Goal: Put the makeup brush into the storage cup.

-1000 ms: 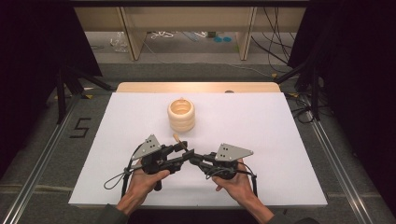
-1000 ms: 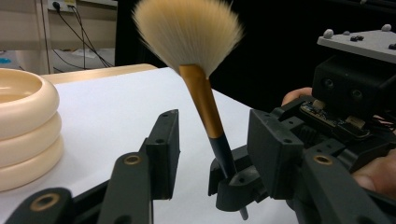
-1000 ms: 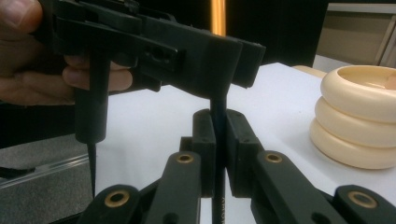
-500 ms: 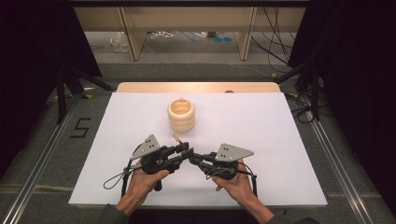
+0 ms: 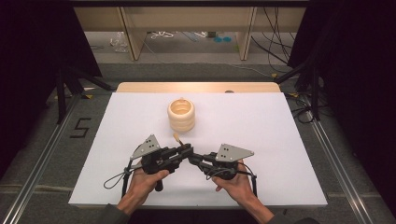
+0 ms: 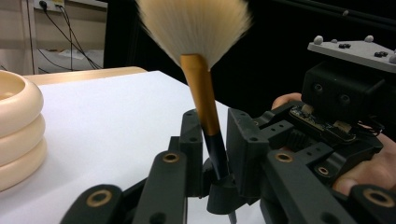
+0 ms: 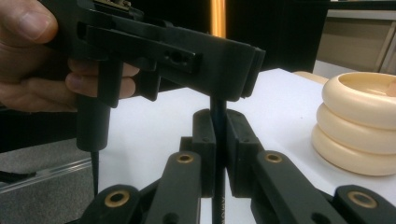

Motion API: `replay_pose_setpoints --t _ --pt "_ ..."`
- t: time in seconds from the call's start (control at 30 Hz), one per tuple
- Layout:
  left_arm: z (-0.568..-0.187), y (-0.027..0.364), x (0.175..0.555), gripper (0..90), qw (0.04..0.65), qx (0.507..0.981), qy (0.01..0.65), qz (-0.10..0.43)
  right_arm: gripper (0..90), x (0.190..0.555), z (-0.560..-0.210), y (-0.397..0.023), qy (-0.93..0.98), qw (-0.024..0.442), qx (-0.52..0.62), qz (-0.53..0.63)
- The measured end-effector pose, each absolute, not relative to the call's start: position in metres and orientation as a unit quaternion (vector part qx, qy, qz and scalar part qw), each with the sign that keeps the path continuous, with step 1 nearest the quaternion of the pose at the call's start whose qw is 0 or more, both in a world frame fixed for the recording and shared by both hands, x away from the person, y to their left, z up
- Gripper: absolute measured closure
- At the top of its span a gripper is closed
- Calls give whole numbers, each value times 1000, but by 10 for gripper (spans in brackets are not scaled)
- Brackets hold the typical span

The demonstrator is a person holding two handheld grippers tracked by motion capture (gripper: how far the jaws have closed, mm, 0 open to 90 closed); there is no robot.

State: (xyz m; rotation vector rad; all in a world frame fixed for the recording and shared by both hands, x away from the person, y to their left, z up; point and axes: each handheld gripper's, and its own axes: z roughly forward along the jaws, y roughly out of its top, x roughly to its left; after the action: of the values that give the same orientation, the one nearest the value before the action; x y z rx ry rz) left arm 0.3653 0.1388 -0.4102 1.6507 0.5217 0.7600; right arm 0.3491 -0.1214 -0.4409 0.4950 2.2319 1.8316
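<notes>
Gold-handled brush (image 6: 201, 88) stands upright near the surface's (image 5: 280, 121) front edge, right gripper (image 7: 218, 135) fingers clamped on it, left gripper (image 6: 215, 140) fingers just closing on it, so a handover looks underway.
</notes>
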Motion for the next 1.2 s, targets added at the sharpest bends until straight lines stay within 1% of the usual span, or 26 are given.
replay_pose_setpoints --t 0.17,0.2,0.23,0.27,0.3,0.33,0.37,0.4,0.43,0.47,0.57,0.6,0.63,0.67,0.77,0.93,1.0,1.07,1.2 --pt "-410 139 366 808 598 706 211 316 842 348 -440 -121 757 105 165 623" --pt "-410 139 366 814 598 703 213 321 841 349 -440 -121 757 106 162 625" --pt "-410 135 368 822 624 715 171 266 840 349 -441 -121 755 110 157 627" --pt "-410 135 368 825 627 711 173 266 840 349 -441 -121 753 112 153 630" --pt "-413 127 361 827 654 718 176 163 839 348 -440 -121 755 110 154 628" --pt "-413 127 360 828 652 719 176 163 837 348 -440 -121 754 109 153 630" --pt "-409 134 367 829 632 714 162 253 834 348 -440 -121 753 111 150 631" --pt "-415 120 347 829 669 695 246 90 829 348 -440 -121 752 112 148 633" --pt "-415 120 348 830 668 697 243 92 806 348 -440 -121 753 109 152 631" --pt "-414 120 348 830 667 699 240 95 752 349 -440 -122 758 104 156 625" --pt "-413 120 344 830 659 698 268 86 616 349 -440 -123 755 109 170 624" --pt "-411 128 356 830 640 725 202 154 566 349 -439 -124 754 109 179 622" --pt "-405 139 365 830 599 720 200 287 524 349 -438 -124 752 111 184 623" --pt "-405 141 365 830 590 718 209 303 488 350 -437 -126 753 112 188 620" --pt "-404 146 367 830 579 717 225 316 393 350 -436 -129 757 114 201 611" --pt "-403 151 373 830 559 726 237 322 322 351 -435 -137 766 129 217 591" --pt "-403 151 375 830 553 732 235 320 285 351 -435 -142 766 123 237 585" --pt "-403 151 378 830 545 737 237 322 276 353 -435 -146 763 135 250 580" --pt "-404 152 383 830 538 744 239 316 256 354 -434 -153 765 134 264 572"
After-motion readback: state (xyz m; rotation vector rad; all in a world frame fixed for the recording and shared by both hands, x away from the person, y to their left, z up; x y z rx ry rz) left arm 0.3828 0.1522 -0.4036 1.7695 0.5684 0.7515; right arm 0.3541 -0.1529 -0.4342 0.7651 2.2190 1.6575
